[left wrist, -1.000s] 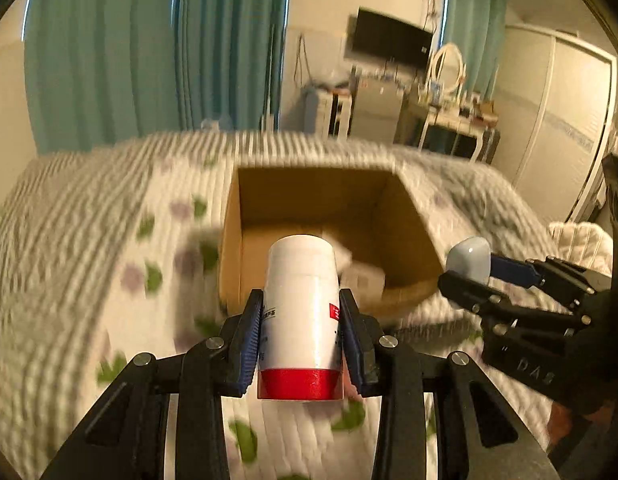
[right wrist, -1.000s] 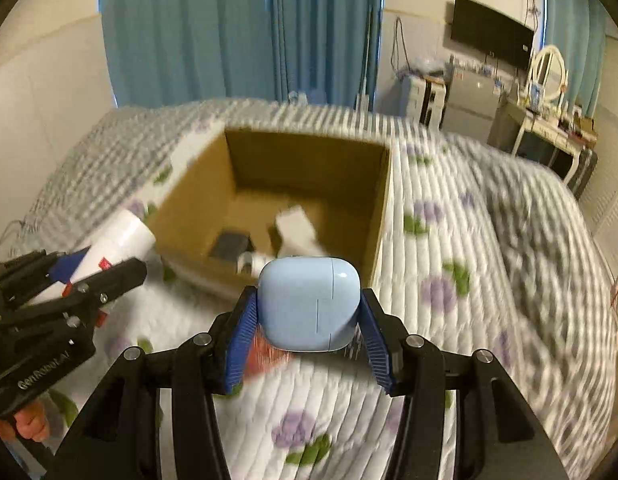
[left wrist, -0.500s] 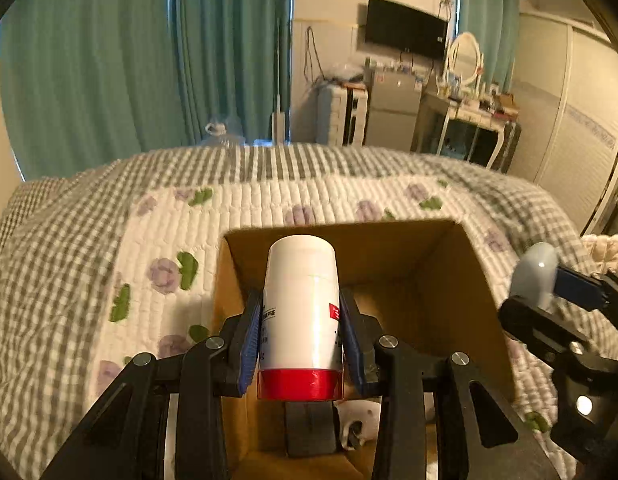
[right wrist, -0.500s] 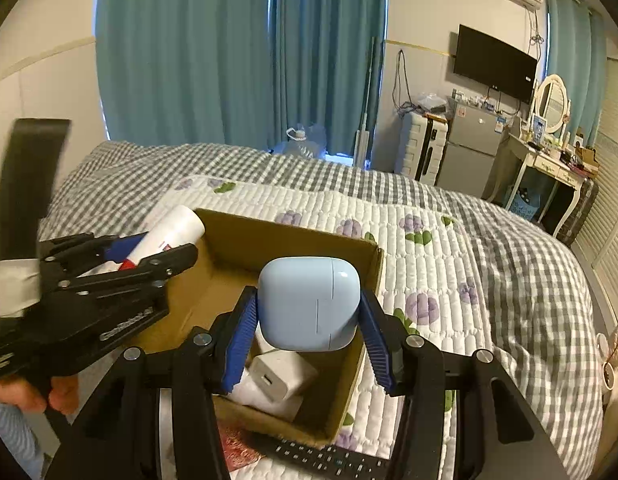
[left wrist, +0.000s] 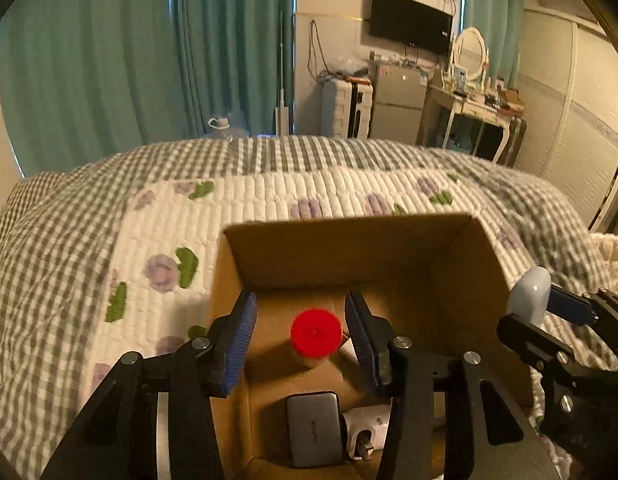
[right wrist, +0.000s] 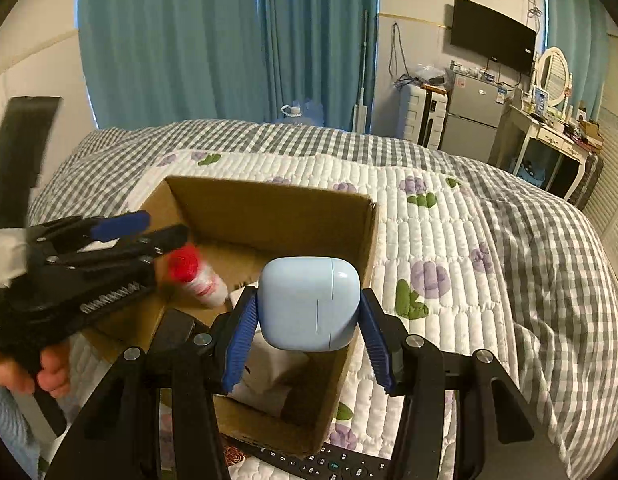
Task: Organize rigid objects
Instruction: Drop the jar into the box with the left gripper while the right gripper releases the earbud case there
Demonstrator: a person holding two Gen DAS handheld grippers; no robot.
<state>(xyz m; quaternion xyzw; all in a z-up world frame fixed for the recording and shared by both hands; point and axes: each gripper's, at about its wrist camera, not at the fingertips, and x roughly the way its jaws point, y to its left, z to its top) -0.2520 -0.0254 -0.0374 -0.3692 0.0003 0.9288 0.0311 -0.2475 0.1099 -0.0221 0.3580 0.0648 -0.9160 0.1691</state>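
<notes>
An open cardboard box point(left wrist: 349, 248) point(right wrist: 269, 212) sits on the bed. My left gripper point(left wrist: 301, 320) is open above the box; the white bottle with a red cap point(left wrist: 316, 334) point(right wrist: 197, 276) is loose and blurred inside the box below it. My right gripper point(right wrist: 307, 312) has spread its jaws; the pale blue earbud case point(right wrist: 307, 304) point(left wrist: 529, 294) sits between them over the box's right part, small gaps showing on both sides.
In the box lie a grey power bank point(left wrist: 315, 434) and a white charger point(left wrist: 367, 426) point(right wrist: 269, 372). A black remote point(right wrist: 333, 464) lies on the quilt point(right wrist: 449, 240) in front of the box. A desk and fridge stand beyond the bed.
My left gripper opened and let the bottle go; it is dropping into the box. My right gripper's jaws spread away from the earbud case above the box.
</notes>
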